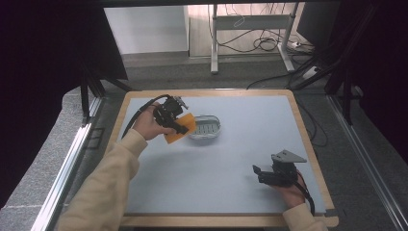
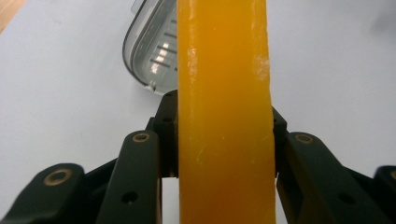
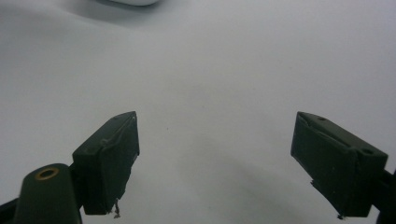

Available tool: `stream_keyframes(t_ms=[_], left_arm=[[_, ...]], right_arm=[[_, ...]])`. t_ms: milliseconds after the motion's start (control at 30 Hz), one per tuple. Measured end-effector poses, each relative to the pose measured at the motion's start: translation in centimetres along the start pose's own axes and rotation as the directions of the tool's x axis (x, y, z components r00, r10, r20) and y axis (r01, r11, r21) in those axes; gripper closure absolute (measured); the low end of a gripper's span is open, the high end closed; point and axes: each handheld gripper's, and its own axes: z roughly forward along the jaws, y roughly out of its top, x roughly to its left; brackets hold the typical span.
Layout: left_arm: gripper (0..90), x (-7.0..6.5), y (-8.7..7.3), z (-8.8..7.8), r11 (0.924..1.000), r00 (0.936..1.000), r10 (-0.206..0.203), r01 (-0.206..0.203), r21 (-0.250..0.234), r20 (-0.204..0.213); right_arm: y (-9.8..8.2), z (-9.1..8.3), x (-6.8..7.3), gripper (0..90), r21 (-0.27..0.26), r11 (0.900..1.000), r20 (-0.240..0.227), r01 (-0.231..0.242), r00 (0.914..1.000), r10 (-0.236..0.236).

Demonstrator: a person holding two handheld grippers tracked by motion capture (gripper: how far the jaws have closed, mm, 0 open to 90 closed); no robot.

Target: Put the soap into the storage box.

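The bench (image 1: 240, 159) carries a clear ridged dish (image 1: 206, 127); the orange slab (image 1: 180, 129), clamped in the left tongs (image 1: 179, 126), hangs beside its rim. The right tongs (image 1: 259, 174) gape wide, empty. A slick slab could slip and miss the dish

High view looks down on the table (image 1: 240, 159); both gripper views skim close over its grey top.

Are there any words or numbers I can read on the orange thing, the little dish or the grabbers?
None can be read.
Orange bar: plain, no writing.
Clear ridged dish: no label to be seen.
Left gripper and right gripper: black parts, no markings that can be made out.
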Motion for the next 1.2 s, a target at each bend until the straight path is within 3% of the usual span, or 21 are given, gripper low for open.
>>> stream_keyframes(t_ms=[1200], left_arm=[[62.4, 0.4, 4.2, 1.7, 0.9966, 0.9968, 0.079, -0.079, 0.025, -0.008]], right_arm=[[0.0, 0.2, -0.2, 15.8, 0.004, 1.000, -0.001, -0.003, 1.0000, 0.003]])
